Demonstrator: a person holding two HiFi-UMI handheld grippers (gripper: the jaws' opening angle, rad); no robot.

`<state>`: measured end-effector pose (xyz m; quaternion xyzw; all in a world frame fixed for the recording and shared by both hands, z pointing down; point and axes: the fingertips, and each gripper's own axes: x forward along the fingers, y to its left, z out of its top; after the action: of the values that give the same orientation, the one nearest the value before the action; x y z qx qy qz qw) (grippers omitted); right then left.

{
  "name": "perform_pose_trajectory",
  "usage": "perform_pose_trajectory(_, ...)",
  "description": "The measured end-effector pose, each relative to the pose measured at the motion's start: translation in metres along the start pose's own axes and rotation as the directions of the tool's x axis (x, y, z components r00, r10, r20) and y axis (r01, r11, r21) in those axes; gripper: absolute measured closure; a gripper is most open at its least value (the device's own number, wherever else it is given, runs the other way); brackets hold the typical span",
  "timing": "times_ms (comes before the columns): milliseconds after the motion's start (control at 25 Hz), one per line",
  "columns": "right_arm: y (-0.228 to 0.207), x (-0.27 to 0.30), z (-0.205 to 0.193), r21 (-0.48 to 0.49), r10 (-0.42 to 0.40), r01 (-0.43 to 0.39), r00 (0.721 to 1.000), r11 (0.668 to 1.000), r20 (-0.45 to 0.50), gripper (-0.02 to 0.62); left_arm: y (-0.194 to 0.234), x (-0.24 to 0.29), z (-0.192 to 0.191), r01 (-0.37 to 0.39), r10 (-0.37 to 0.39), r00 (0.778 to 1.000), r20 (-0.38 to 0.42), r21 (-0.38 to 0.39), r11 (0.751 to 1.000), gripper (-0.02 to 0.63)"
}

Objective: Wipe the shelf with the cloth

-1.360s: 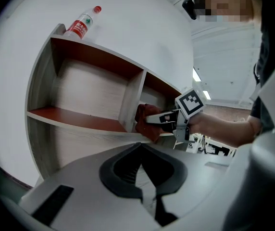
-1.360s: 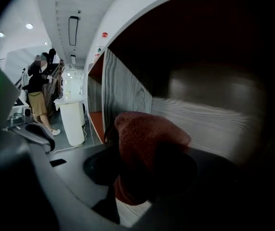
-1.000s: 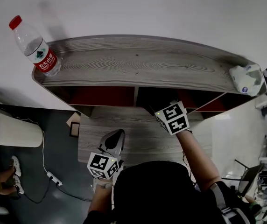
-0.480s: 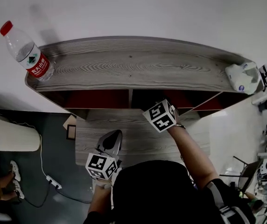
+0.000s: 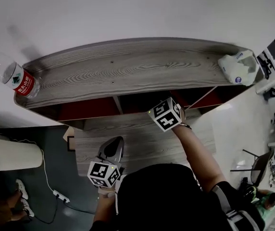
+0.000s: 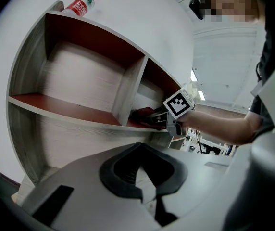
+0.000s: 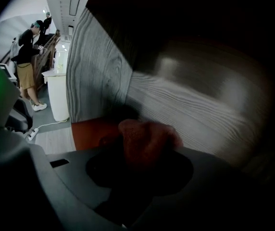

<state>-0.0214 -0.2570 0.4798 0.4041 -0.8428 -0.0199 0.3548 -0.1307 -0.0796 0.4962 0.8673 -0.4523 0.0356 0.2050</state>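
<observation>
- Cloth (image 7: 147, 141): a reddish wad on the red board of the shelf (image 5: 128, 71), in its right-hand compartment. It sits just beside the upright divider (image 6: 128, 93) and close to the board's front edge.
- It's bunched up, so I can't tell any long axis. The axis that matters is the board's, which runs along the front edge from the divider toward the shelf's right end.
- Your right gripper (image 6: 154, 118) reaches in under the top board. Its jaws have just been closing, the wad is between them and they look clamped on it. The cloth bulges out past the tips toward the back wall.
- From those jaws, bare red board shows on the divider side in the right gripper view. The grained back wall is dead ahead.
- Next move, as I read it, is to press the wad flat and drag it along the board. Don't push forward, or you'll hit the back wall first.
- Your left gripper (image 5: 116, 146) has its jaws together and nothing in them. It's out in front of the shelf and well apart from the cloth, so the right hand does the wipe.
- The compartment is dark in the right gripper view, so I can't confirm how much cloth touches the board.
</observation>
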Motion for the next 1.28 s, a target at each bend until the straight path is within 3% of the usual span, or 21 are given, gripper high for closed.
perform_pose_trajectory(360, -0.056, -0.028, -0.044, 0.114, -0.145, 0.152, 0.987, 0.982, -0.065, 0.471, -0.025, 0.023, -0.006, 0.088, -0.087, 0.995, -0.042, 0.016, 0.996, 0.601)
perform_pose_trajectory(680, -0.063, -0.054, -0.066, 0.173, -0.212, 0.226, 0.972, 0.959, -0.098, 0.476, -0.042, 0.036, -0.011, 0.152, -0.15, 0.986, -0.068, 0.027, 0.988, 0.601)
perform_pose_trajectory(1040, -0.047, -0.062, -0.068, 0.201, -0.193, 0.199, 0.98, 0.959, -0.052, 0.489, -0.048, 0.034, -0.017, 0.156, -0.153, 0.985, -0.085, 0.03, 0.987, 0.601)
perform_pose_trajectory(1280, -0.015, -0.038, -0.037, 0.144, -0.073, 0.075, 0.997, 0.987, -0.022, 0.489, -0.038, 0.016, -0.016, 0.089, -0.087, 0.994, -0.072, 0.028, 0.996, 0.601)
